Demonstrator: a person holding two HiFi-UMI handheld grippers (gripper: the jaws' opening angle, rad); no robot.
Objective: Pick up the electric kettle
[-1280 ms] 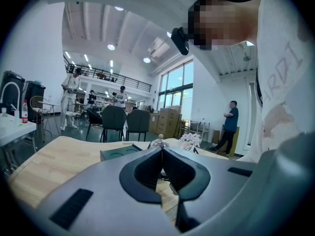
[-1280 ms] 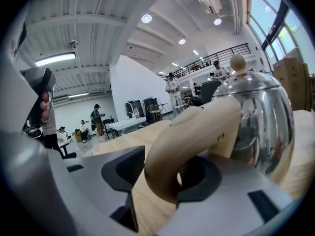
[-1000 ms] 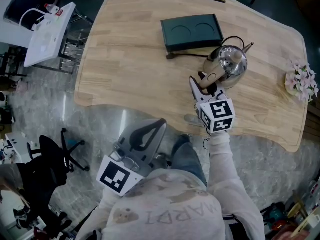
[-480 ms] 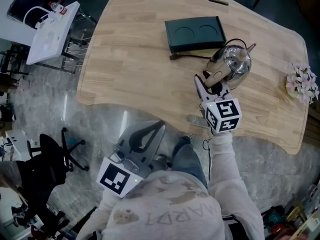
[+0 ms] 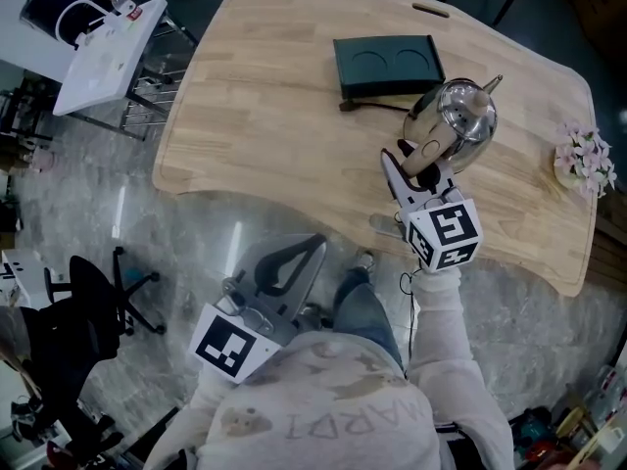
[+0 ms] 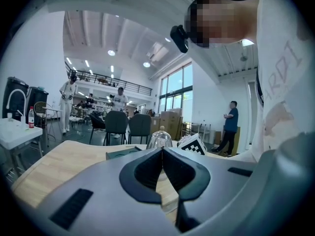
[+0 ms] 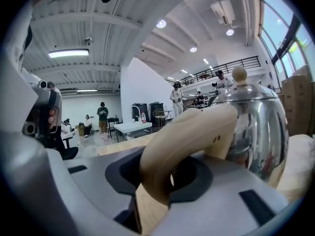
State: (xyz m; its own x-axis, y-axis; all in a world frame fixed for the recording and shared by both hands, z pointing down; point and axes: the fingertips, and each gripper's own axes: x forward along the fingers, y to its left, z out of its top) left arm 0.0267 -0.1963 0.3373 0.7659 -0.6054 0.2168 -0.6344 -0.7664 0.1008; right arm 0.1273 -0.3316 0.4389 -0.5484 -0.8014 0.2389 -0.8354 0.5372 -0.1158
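Observation:
The steel electric kettle (image 5: 458, 116) with a beige handle (image 5: 426, 152) is at the right of the wooden table (image 5: 274, 116), near its black base (image 5: 389, 65). My right gripper (image 5: 409, 164) is shut on the handle. In the right gripper view the handle (image 7: 187, 141) fills the gap between the pads and the kettle body (image 7: 258, 127) hangs close on the right. My left gripper (image 5: 294, 253) stays off the table by the person's body. Its jaws are shut with nothing between them (image 6: 162, 154). From there the kettle (image 6: 160, 139) shows far ahead.
A small bunch of pink flowers (image 5: 583, 160) lies at the table's right edge. A white side table (image 5: 103, 52) with a bottle stands at the far left, and a black office chair (image 5: 93, 302) on the floor at the lower left. People stand in the hall behind.
My right gripper has risen with the kettle in its grip, and both have shifted slightly up and right in the head view. The left gripper has hardly moved.

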